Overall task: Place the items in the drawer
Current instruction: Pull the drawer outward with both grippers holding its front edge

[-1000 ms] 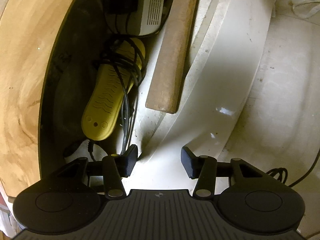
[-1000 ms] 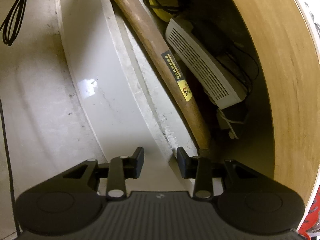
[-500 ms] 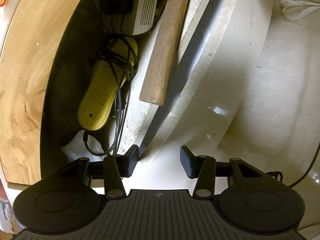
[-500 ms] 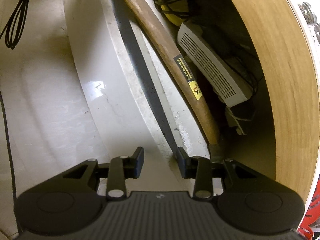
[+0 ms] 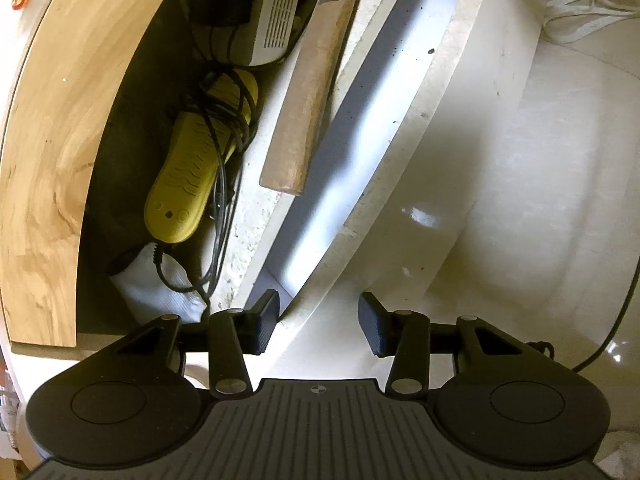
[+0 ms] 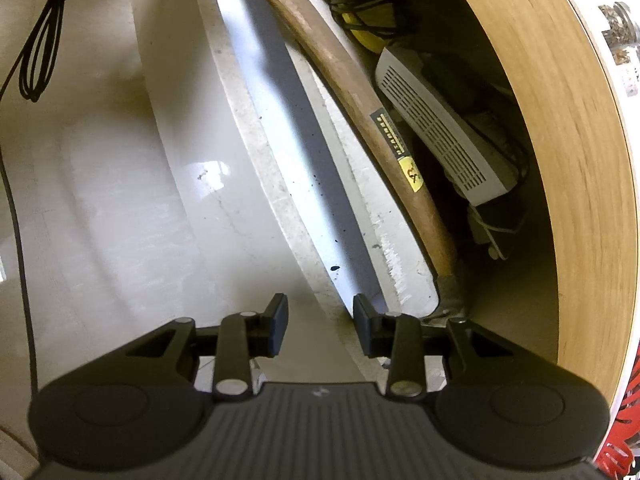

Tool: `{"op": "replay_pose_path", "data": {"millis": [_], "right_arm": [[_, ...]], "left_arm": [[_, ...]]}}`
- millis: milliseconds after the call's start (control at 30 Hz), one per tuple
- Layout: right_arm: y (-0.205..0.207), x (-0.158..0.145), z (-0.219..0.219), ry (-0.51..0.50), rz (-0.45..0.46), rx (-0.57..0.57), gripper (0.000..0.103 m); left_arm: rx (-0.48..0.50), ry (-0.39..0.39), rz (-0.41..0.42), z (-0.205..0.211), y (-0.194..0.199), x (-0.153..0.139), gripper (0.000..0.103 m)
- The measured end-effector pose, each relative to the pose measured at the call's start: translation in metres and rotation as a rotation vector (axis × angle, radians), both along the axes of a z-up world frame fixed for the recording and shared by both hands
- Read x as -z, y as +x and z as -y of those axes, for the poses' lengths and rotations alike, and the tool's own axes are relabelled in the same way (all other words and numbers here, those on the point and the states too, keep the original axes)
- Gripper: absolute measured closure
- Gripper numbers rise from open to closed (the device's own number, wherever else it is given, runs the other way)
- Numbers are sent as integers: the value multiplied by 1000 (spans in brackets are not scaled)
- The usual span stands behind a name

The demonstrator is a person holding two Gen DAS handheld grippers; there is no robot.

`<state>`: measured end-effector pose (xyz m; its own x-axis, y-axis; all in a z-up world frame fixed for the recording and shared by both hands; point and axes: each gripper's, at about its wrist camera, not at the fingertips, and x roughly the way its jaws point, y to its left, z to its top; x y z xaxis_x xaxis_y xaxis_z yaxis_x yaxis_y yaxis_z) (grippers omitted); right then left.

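My left gripper (image 5: 318, 322) and right gripper (image 6: 320, 330) both gape empty, straddling the white drawer front (image 5: 400, 160); the wooden hammer handle (image 5: 312, 96) lies inside, ahead of them.

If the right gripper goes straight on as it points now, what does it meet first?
Probably the drawer front: its top edge runs between the open fingers of the right gripper. Depth is unclear; it may pass just above.

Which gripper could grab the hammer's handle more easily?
Probably the left. The left gripper is open, and the free handle end of the hammer lies just ahead of it. The right gripper, also open, sits beside the head end.
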<state>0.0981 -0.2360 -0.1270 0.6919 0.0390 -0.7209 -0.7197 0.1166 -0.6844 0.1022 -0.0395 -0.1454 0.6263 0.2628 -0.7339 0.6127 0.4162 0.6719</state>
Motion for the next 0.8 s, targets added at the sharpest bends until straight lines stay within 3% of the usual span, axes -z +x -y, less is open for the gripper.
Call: {"op": "replay_pose_path", "data": {"millis": [800], "right_arm": [[-26,-13,9,-26,-144,8,65]], "left_arm": [[-11,-14,-117,1,-36,-16,66]]}}
